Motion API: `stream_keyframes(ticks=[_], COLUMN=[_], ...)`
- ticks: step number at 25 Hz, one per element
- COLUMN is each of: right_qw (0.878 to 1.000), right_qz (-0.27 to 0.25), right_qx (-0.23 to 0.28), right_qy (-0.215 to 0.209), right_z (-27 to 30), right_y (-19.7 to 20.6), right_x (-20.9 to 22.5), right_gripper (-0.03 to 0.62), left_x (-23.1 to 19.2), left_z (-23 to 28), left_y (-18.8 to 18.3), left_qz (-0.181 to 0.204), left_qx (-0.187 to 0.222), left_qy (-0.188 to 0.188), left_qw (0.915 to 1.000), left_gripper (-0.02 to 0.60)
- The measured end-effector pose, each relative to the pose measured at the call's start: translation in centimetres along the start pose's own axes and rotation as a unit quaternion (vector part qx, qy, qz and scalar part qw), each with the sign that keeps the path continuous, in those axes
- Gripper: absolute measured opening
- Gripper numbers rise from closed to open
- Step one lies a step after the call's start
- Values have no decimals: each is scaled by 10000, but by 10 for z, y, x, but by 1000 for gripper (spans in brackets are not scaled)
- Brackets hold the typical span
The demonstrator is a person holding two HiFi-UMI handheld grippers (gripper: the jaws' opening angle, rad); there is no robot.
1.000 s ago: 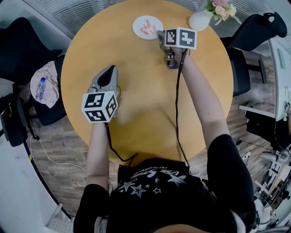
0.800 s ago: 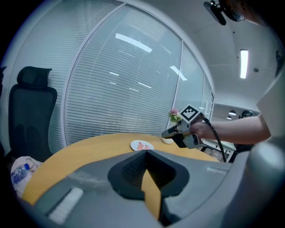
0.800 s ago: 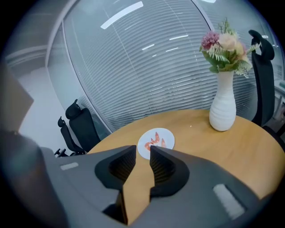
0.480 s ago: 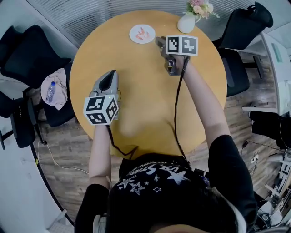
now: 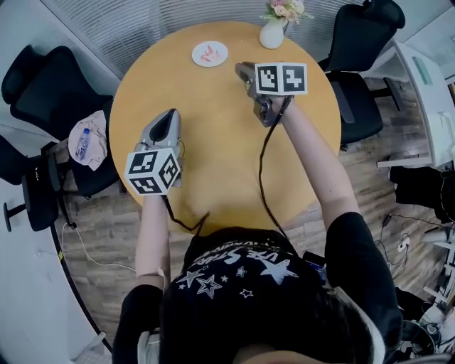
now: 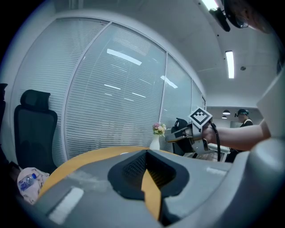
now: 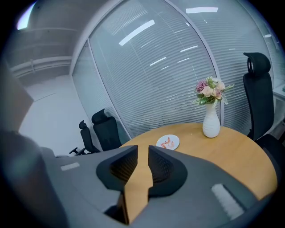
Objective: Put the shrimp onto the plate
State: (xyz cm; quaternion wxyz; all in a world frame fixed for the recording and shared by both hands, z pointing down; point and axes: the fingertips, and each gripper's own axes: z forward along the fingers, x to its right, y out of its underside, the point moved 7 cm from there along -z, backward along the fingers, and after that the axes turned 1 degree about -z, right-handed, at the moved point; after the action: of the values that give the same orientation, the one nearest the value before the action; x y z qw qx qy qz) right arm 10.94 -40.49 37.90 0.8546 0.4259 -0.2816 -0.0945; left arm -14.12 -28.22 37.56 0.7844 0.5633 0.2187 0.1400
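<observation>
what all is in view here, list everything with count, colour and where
table: one, yellow-brown, round, centre
plate: one, white, table's far edge
shrimp: count unclear, orange-pink, on the plate
vase: one, white, right of the plate, holding pink flowers
chairs: several, black, around the table
bottle: one, clear, on a pale cloth, left chair
left gripper: one, grey, jaws together, empty
right gripper: one, grey, jaws apart, just been closing, nothing between
</observation>
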Motion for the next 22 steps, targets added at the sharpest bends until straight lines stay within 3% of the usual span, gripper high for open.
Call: stream_keyframes(ticks=[11, 22], right_qw=[9978, 9934], right_qz=[-233, -329], right_qx=[467, 891], right_qy=[-397, -648], right_z=[-96, -195], right_y=[31, 57], right_x=[-42, -41], right_gripper=[44, 21], left_x=[53, 122], left_z=[-55, -94], left_y=[-1, 4], left_qz=[109, 80], left_qx=[325, 566], left_qy=[-11, -62], left_qw=[9994, 9983], left_gripper=[2, 2])
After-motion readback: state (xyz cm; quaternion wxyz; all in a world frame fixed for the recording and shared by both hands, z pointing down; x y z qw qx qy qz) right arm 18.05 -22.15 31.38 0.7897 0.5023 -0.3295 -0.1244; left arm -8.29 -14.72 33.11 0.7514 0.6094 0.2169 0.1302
